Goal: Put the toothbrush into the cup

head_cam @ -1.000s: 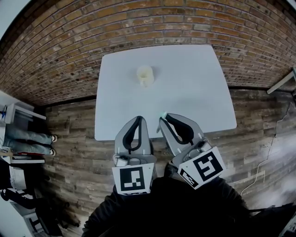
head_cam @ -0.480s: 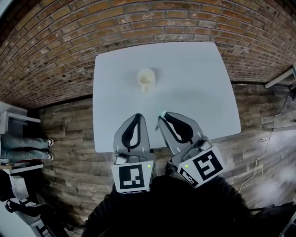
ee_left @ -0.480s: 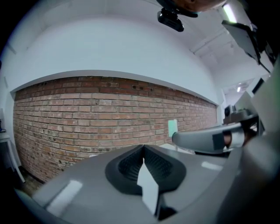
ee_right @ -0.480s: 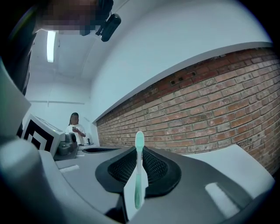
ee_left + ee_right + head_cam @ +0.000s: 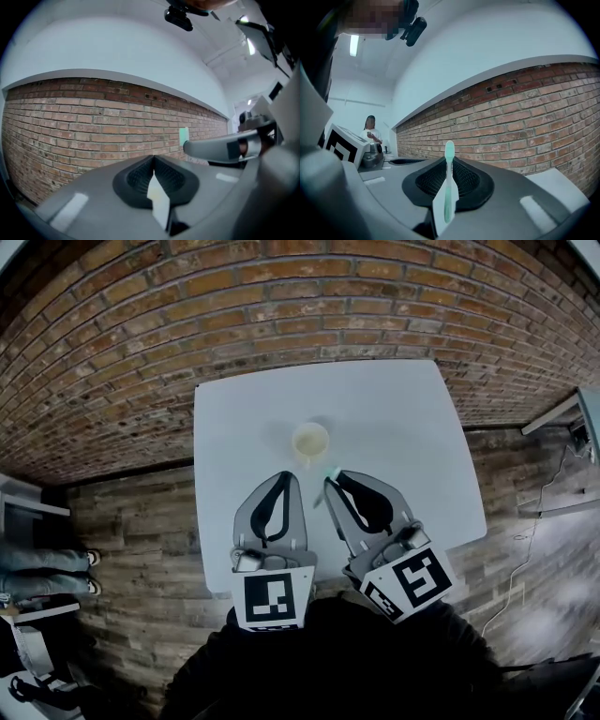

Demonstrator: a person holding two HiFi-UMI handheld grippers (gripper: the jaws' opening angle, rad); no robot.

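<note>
A cream cup [image 5: 310, 442] stands upright on the white table [image 5: 403, 427], a little left of its middle. My right gripper [image 5: 330, 480] is shut on a mint-green toothbrush [image 5: 449, 185], whose head [image 5: 331, 472] pokes out past the jaw tips just short and right of the cup. In the right gripper view the brush stands on edge between the pads, pointing at the brick wall. My left gripper [image 5: 284, 477] hovers over the table's near part, below and left of the cup, jaws shut with nothing in them [image 5: 153, 158]. The cup shows in neither gripper view.
A brick wall [image 5: 281, 306] runs right behind the table. Wooden floor [image 5: 131, 521] lies on both sides. A person's legs [image 5: 47, 563] stand at the far left, and another person [image 5: 370, 133] stands far off. A light shelf edge [image 5: 577, 409] juts in at the right.
Both grippers have moved forward over the table's near edge. The cup now lies much closer to their tips. The grip on the toothbrush is unchanged.
</note>
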